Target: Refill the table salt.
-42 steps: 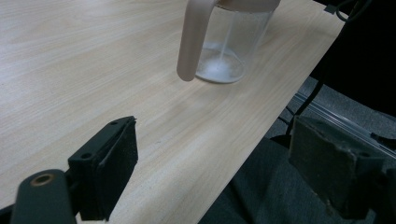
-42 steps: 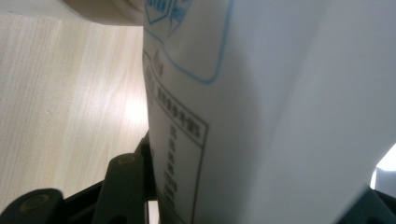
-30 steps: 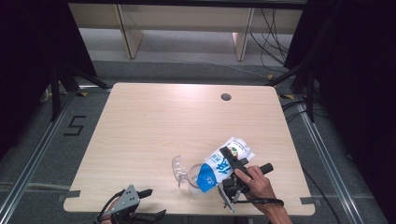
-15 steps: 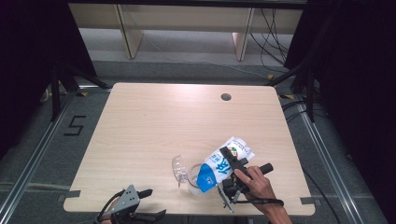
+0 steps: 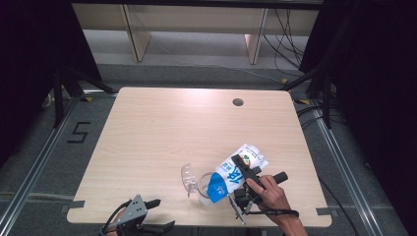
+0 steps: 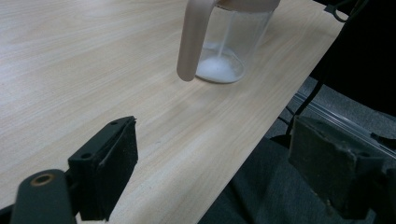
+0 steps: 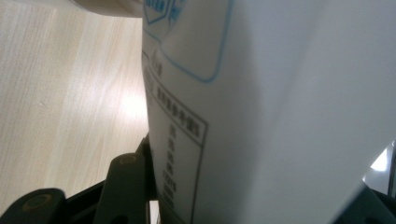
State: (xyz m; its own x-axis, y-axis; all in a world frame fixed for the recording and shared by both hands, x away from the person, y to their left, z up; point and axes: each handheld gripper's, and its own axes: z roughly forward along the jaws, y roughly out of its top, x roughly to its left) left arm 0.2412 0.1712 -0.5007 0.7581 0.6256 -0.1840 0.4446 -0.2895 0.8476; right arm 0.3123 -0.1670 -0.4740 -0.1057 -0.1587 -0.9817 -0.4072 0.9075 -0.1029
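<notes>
- In the left gripper view, the jug (image 6: pixel 219 44) is cut off by the top edge.
- The carton (image 7: pixel 280 107) is blurred in the right gripper view; its print is unreadable.
- The left tool (image 5: pixel 147 219) is cut at the high view's bottom edge.

Right gripper (image 5: pixel 244 173): held in the person's right hand (image 5: pixel 271 192) at the near right of the surface (image 5: pixel 162 132); black body angled up and away from the person, cable looping under the wrist; fingers clamped on the sides of a tilted carton (image 5: pixel 235 173); one finger (image 7: pixel 126 186) seen pressed against the carton wall in the right gripper view. Left gripper (image 5: pixel 147 216): low at the near left edge, pointing right along the edge; fingers (image 6: pixel 109 175) spread wide apart, nothing between them.
</notes>
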